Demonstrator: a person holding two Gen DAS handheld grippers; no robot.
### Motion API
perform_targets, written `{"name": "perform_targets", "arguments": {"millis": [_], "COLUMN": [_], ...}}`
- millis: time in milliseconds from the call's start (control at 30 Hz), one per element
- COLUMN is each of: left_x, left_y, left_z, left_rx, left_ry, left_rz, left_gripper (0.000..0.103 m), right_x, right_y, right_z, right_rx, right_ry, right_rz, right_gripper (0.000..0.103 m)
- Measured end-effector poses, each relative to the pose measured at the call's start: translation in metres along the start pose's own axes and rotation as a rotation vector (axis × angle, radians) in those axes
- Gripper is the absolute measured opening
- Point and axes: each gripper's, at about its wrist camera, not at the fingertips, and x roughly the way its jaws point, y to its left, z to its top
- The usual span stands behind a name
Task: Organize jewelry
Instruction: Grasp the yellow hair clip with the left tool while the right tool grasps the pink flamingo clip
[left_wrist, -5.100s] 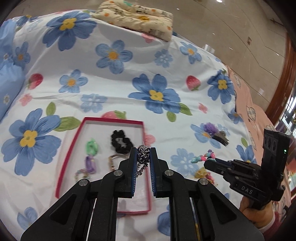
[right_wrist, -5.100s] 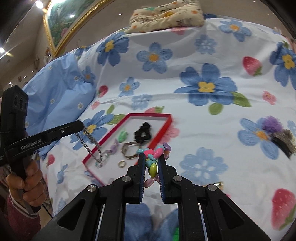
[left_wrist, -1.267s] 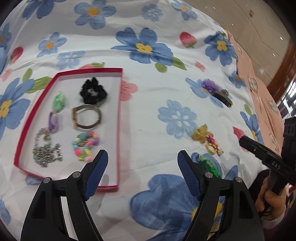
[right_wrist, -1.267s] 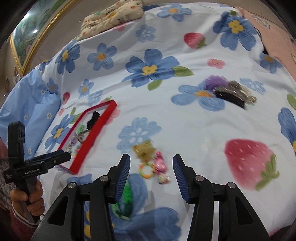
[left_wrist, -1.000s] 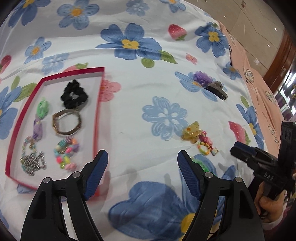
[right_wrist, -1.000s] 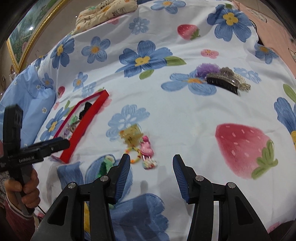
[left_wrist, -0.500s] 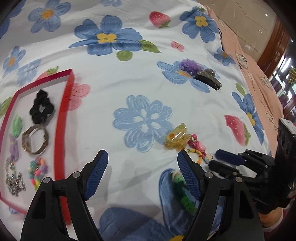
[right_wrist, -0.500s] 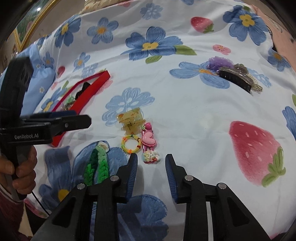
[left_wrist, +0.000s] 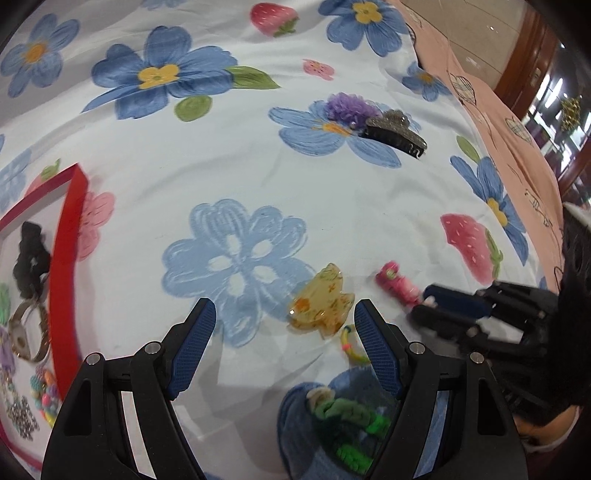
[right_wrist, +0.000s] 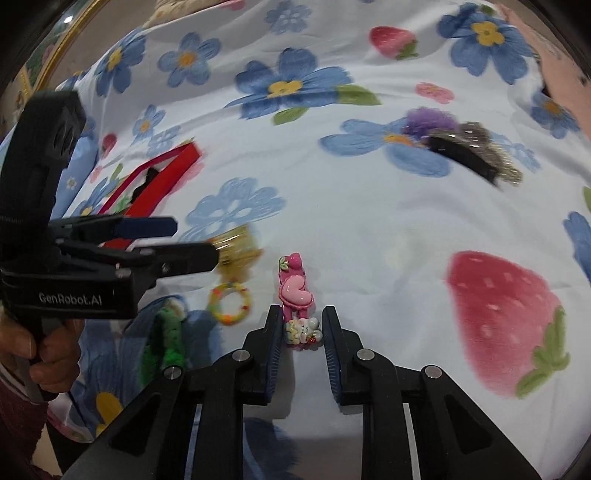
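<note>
Now that the chain and bead bracelet lie in the red tray (left_wrist: 68, 236), both tongs have left it for the loose pile on the bedsheet (left_wrist: 221, 166) to the tray's right. The right gripper (right_wrist: 300, 332), narrowed but not clenched, straddles the pink clip (right_wrist: 295, 291); the left gripper (left_wrist: 284, 332), spread wide and empty, nears the amber claw clip (left_wrist: 321, 302). Two pickups look imminent, with the yellow ring (right_wrist: 229, 302), green scrunchie (right_wrist: 164, 339) and black claw clip (left_wrist: 397, 134) unsorted.

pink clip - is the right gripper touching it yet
Cannot tell. In the right wrist view the right gripper straddles the pink clip's near end, its pads close on both sides, but no plain gap or contact shows.
</note>
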Motion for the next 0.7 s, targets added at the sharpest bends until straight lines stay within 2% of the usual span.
{"name": "perform_targets", "arguments": {"millis": [133, 167, 200, 233, 267, 500, 700], "left_x": [0.012, 0.015, 0.016, 0.018, 0.019, 0.009, -0.015], "left_y": [-0.005, -0.005, -0.005, -0.005, -0.004, 0.0, 0.018], "left_z": [0.002, 0.003, 0.003, 0.004, 0.004, 0.002, -0.009], "left_rx": [0.017, 0.017, 0.016, 0.013, 0.008, 0.0, -0.057], "left_ry": [0.011, 0.012, 0.012, 0.017, 0.021, -0.015, -0.054], "left_rz": [0.009, 0.006, 0.004, -0.01, -0.028, -0.038, -0.028], "left_gripper": [0.077, 0.072, 0.058, 0.051, 0.037, 0.034, 0.034], "right_x": [-0.004, -0.004, -0.004, -0.004, -0.004, -0.003, -0.01], "right_y": [-0.014, -0.016, -0.016, -0.016, -0.015, -0.011, -0.002], "right_z": [0.002, 0.002, 0.003, 0.003, 0.004, 0.006, 0.011], "right_rx": [0.033, 0.039, 0.042, 0.042, 0.04, 0.04, 0.029], "right_ry": [-0.009, -0.01, -0.011, -0.012, -0.012, -0.019, -0.043], "right_rz": [-0.02, -0.016, -0.012, -0.01, -0.009, 0.011, 0.035], "right_gripper": [0.022, 0.022, 0.022, 0.022, 0.022, 0.021, 0.021]}}
